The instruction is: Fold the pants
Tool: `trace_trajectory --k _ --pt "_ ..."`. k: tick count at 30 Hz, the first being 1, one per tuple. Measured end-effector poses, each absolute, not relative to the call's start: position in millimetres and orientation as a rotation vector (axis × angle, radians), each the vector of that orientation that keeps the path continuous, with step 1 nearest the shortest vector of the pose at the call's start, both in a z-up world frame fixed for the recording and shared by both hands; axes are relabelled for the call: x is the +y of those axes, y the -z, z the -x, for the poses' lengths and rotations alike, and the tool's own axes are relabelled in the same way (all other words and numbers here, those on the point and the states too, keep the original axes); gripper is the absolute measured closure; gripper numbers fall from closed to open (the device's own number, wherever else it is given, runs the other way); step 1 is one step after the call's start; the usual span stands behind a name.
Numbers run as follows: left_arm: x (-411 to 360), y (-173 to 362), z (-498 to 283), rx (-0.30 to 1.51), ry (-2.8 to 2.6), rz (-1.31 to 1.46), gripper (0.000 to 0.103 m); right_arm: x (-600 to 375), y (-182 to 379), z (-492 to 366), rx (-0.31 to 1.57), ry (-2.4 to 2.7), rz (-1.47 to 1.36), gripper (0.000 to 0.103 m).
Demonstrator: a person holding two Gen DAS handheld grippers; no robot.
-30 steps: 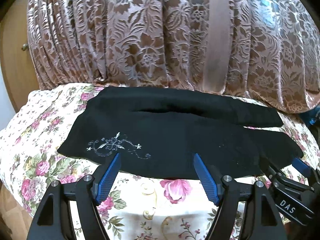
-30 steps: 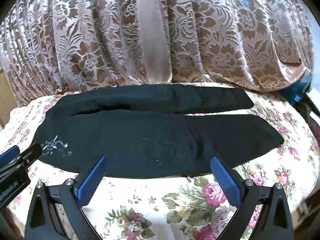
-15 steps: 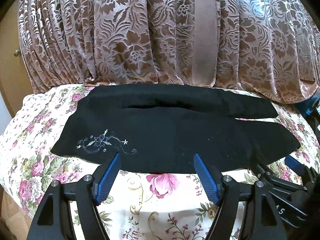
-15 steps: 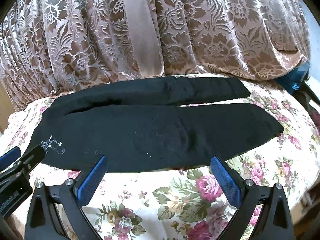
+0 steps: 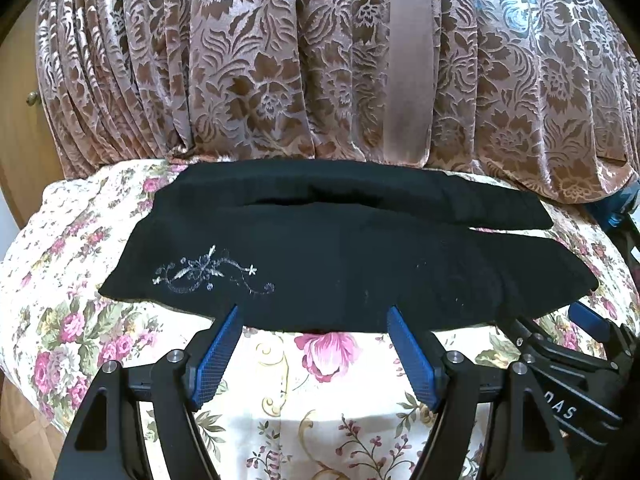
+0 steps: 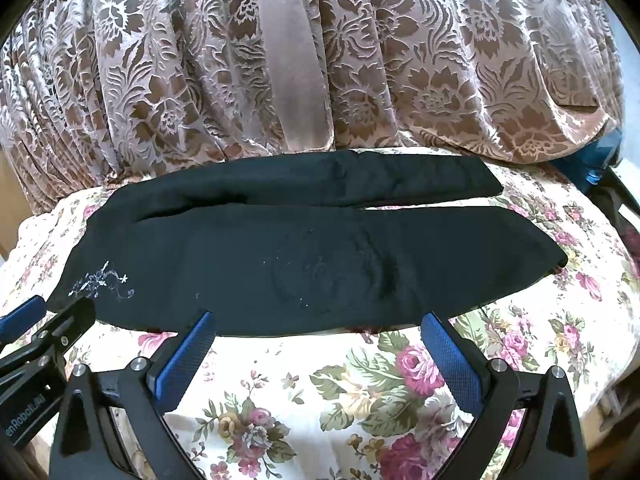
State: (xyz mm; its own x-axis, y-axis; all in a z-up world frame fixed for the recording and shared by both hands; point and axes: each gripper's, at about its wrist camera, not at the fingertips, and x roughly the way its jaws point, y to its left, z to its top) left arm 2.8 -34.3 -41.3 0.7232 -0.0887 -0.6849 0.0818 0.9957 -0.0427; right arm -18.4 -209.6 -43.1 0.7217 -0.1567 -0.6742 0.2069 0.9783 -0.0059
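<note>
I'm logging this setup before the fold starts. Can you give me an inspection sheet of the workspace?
Surface: floral sheet, pink roses on cream, fairly smooth.
Job's things: black pants laid flat, both legs spread side by side and running right; white embroidery near the left end. No fold made yet.
Clutter: nothing seen on the sheet.
Grippers: left gripper and right gripper both open, tips at the pants' near edge, holding nothing.
Cables: nothing seen.
Surroundings: brown floral curtain behind; wooden door with knob at left; blue object at far right, unclear.
</note>
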Motion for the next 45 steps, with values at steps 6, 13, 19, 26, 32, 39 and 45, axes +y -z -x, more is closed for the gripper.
trace_trajectory --k 6,13,19,26,32,39,45 --pt "-6.9 58.4 -8.1 0.810 0.097 0.095 0.027 -217.5 54.5 18.0 0.768 0.158 -0.138 0.000" --pt "28.7 75.3 -18.0 0.846 0.112 0.168 0.027 -256.8 64.3 20.0 0.781 0.138 -0.276 0.000" --pt "88.6 93.6 -26.5 0.885 0.076 0.302 0.015 -321.3 96.9 27.3 0.847 0.170 -0.520 0.000" --pt "157.2 110.4 -42.3 0.925 0.035 0.419 0.008 -367.2 112.7 26.2 0.829 0.117 -0.723 0.007" --pt "209.0 123.1 -70.0 0.976 -0.014 0.508 0.008 -355.7 133.4 2.7 0.848 -0.066 -0.898 0.016" --pt "231.5 141.0 -118.9 0.991 -0.029 0.637 0.030 -335.6 142.6 -32.7 0.874 -0.104 -0.925 0.016" --pt "243.3 151.9 -144.1 0.986 -0.082 0.771 0.054 -332.4 147.4 -48.7 0.877 -0.096 -0.954 0.019"
